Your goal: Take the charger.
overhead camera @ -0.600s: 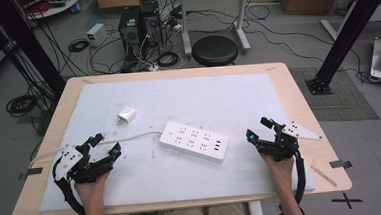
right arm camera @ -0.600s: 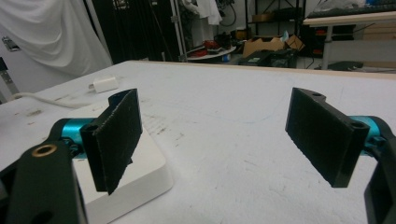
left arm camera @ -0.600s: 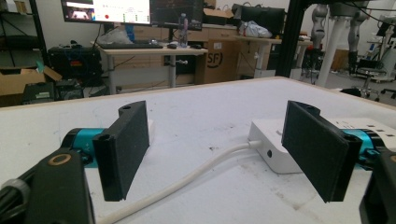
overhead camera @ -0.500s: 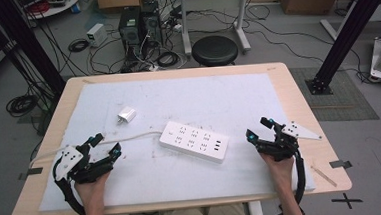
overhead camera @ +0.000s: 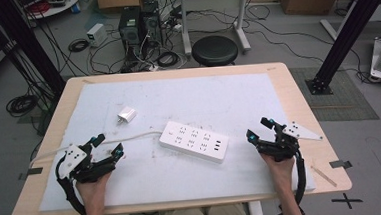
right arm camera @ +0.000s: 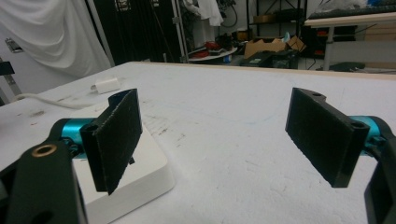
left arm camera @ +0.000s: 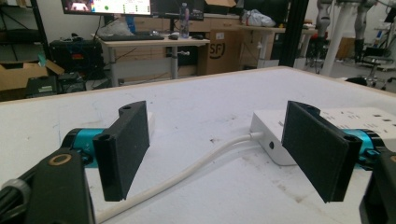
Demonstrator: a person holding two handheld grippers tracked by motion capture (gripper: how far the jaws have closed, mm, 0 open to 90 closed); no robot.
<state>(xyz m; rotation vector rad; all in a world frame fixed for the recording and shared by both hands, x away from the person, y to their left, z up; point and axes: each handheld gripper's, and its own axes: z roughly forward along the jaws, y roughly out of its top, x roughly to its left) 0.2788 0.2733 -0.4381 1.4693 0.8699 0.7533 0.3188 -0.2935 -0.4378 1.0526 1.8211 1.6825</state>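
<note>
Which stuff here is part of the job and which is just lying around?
In the job: power strip, its white cable, small white charger, left gripper, right gripper.
Lying about: black stool, computer towers, floor cables.

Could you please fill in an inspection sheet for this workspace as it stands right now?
Surface: wooden table under a white mat with some smudges.
Job's things: white power strip lying flat mid-table; small white charger apart from it, farther back.
Clutter: nothing seen.
Tongs: left tongs open, holding nothing; right tongs open, holding nothing; both flank the strip.
Cables: strip's white cord runs off the left edge.
Surroundings: black stool, computer towers, floor cables.
</note>
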